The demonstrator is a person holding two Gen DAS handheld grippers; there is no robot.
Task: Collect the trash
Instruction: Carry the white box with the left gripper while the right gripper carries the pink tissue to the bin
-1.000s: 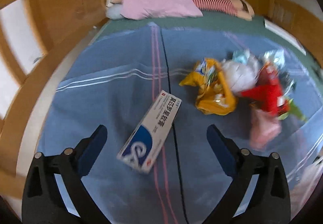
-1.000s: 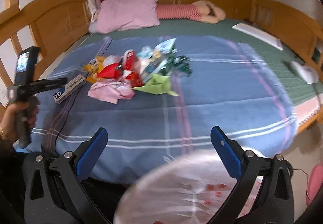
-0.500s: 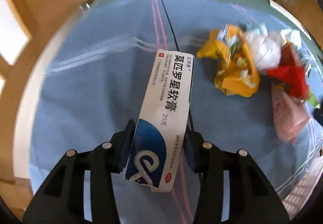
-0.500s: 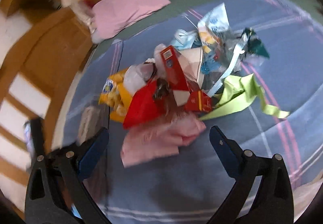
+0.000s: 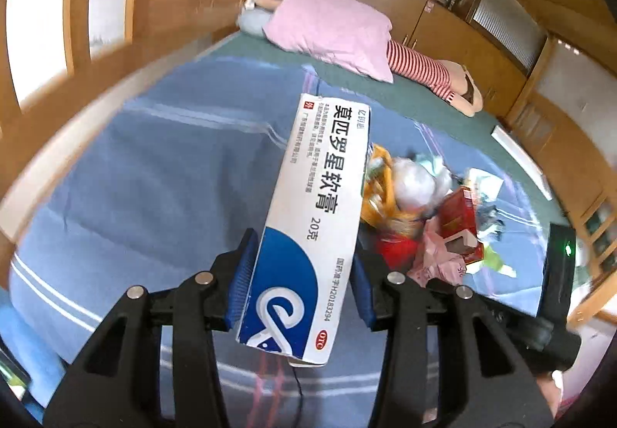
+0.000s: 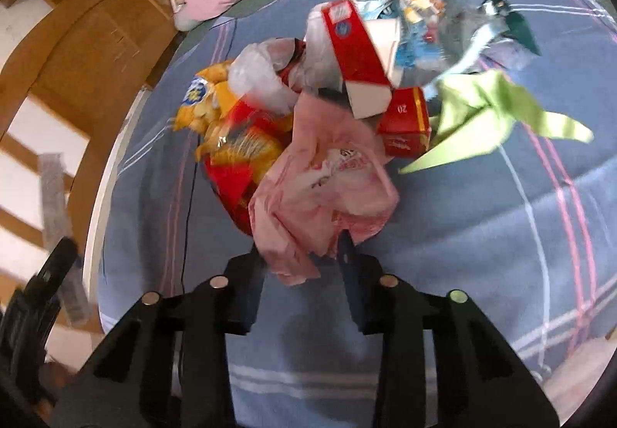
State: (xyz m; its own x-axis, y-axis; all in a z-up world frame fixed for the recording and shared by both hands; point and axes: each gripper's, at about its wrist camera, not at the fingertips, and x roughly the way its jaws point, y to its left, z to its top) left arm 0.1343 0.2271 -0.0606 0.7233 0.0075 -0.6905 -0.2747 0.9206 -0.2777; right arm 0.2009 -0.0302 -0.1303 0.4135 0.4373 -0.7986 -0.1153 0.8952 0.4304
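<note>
A second ago the white and blue box lay on the bed between wide-open left jaws; now the left gripper has it clamped by its near end and lifted, tilted toward the trash pile at the right. The right gripper, earlier wide open over a clear bag, has just been closing, and its jaws now stand narrow on the near edge of the pink bag. Both grippers point steeply down at the bed.
</note>
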